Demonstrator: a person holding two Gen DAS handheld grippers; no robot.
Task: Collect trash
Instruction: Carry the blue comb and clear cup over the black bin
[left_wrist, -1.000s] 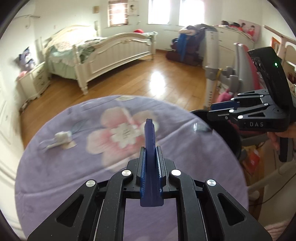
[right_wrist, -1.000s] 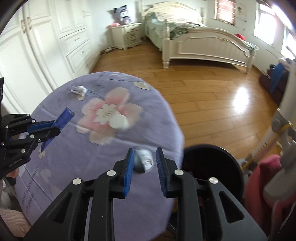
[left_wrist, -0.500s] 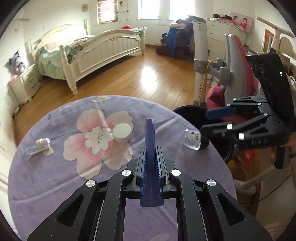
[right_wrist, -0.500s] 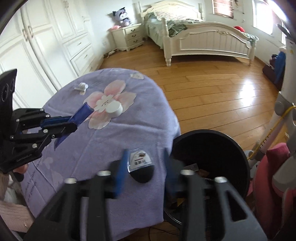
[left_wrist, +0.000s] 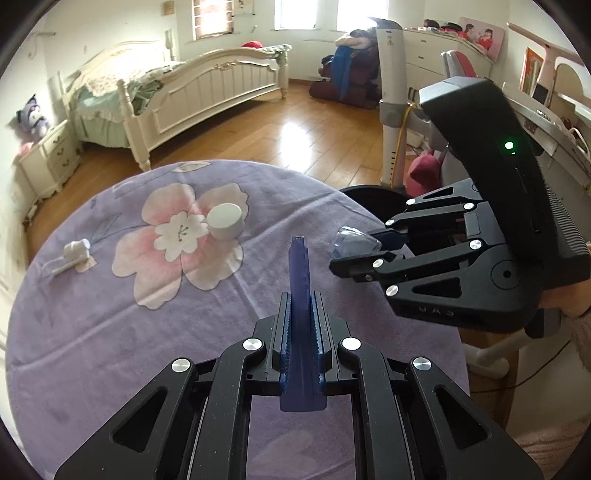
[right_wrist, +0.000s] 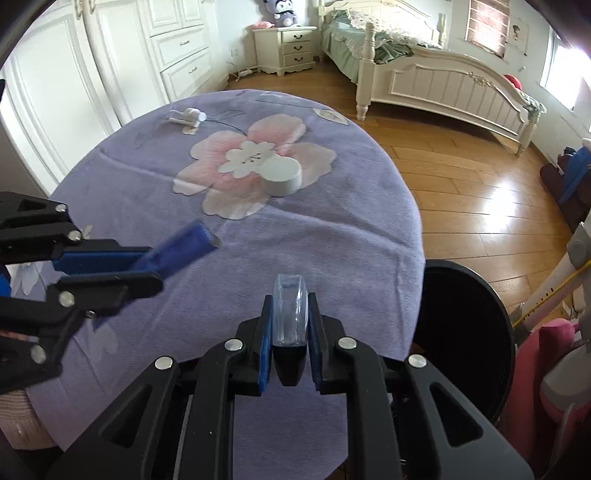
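My left gripper (left_wrist: 300, 314) is shut on a flat blue wrapper (left_wrist: 300, 273) that sticks up over the purple flowered tablecloth (left_wrist: 110, 332); it also shows in the right wrist view (right_wrist: 177, 251). My right gripper (right_wrist: 290, 321) is shut on a small clear plastic container (right_wrist: 290, 306), held just above the cloth near the table's right edge; it shows in the left wrist view (left_wrist: 354, 242). A white round cap (left_wrist: 225, 221) (right_wrist: 282, 175) lies on the flower print. A small white crumpled piece with a string (left_wrist: 75, 253) (right_wrist: 190, 118) lies at the far left.
A black round bin (right_wrist: 465, 332) (left_wrist: 369, 195) stands on the floor against the table's right edge. Beyond are a wooden floor, a white bed (left_wrist: 184, 88), a nightstand (right_wrist: 284, 46) and a pink chair (right_wrist: 554, 369) at the right.
My right gripper has closed on the clear container, which lay on the cloth by the bin, and lifted it. My left gripper still holds the blue wrapper.
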